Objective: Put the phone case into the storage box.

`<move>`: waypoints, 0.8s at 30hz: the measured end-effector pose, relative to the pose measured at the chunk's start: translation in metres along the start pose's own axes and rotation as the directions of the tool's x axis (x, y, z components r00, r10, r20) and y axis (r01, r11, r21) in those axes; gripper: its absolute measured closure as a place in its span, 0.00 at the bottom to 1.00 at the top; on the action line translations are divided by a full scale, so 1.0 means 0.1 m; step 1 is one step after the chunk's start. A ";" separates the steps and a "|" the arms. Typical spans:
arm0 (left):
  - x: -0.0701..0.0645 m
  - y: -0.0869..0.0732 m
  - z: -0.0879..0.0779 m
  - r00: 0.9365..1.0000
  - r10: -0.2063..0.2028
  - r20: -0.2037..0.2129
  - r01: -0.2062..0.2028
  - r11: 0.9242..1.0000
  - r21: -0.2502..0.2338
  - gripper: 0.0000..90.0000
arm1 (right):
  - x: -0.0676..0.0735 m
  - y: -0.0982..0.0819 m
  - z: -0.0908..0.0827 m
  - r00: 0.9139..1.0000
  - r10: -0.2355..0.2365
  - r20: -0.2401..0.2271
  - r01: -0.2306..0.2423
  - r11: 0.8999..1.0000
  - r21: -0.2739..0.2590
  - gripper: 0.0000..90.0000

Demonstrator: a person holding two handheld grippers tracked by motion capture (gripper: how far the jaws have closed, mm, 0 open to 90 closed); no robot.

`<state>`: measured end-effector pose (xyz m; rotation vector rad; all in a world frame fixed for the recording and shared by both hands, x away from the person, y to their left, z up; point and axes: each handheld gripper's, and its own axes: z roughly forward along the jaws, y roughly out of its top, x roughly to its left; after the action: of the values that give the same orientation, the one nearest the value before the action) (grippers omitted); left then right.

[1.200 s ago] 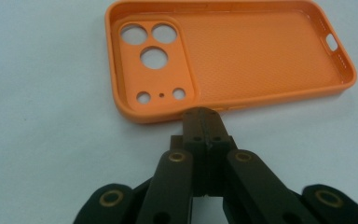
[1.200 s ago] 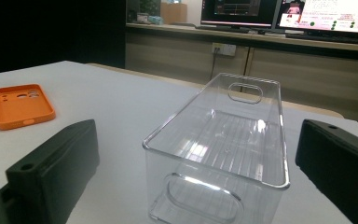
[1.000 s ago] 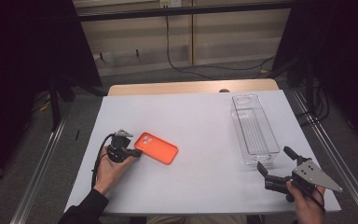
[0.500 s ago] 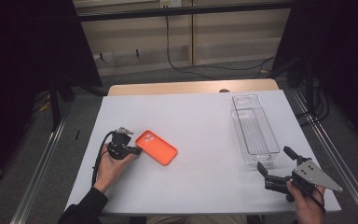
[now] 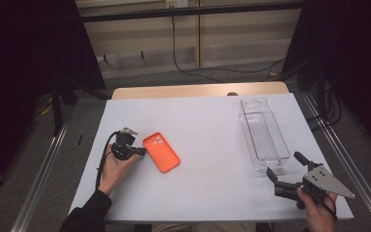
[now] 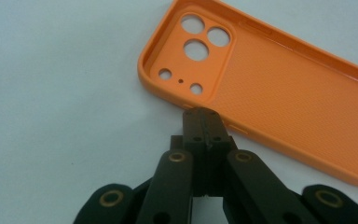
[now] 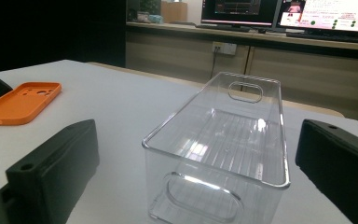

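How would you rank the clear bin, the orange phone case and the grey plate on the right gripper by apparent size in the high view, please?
1. Clear bin, plainly the largest.
2. Grey plate and orange phone case: they look about alike, and the plate sits nearer the camera, so I would not rank them.

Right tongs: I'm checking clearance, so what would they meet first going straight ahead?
Probably the near end wall of the clear bin, which sits directly between the open right tongs.

orange phone case (image 6: 279,88) cut off at right edge
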<state>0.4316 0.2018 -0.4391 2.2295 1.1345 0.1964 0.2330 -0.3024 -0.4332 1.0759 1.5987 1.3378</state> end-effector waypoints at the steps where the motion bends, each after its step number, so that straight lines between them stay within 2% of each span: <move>1: 0.00 0.00 0.00 1.000 -0.003 0.000 0.003 1.000 -0.004 1.00 | 0.00 0.00 0.00 1.000 0.000 0.000 0.000 1.000 0.000 0.00; 6: 0.02 0.03 0.02 1.000 0.014 -0.017 -0.014 1.000 -0.001 1.00 | 0.00 0.00 0.00 1.000 0.001 -0.002 -0.001 1.000 0.000 0.00; 18: 0.10 0.09 0.06 0.999 -0.009 -0.037 0.008 1.000 -0.017 1.00 | 0.00 0.00 0.00 1.000 0.002 0.000 -0.002 1.000 0.003 0.00; 24: 0.12 0.12 0.08 0.999 -0.003 -0.048 0.002 1.000 -0.019 1.00 | 0.00 0.00 0.00 1.000 0.001 0.000 -0.001 1.000 0.005 0.00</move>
<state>0.4506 0.2017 -0.4402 2.2174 1.1562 0.2594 0.2332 -0.3023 -0.4334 1.0798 1.6019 1.3356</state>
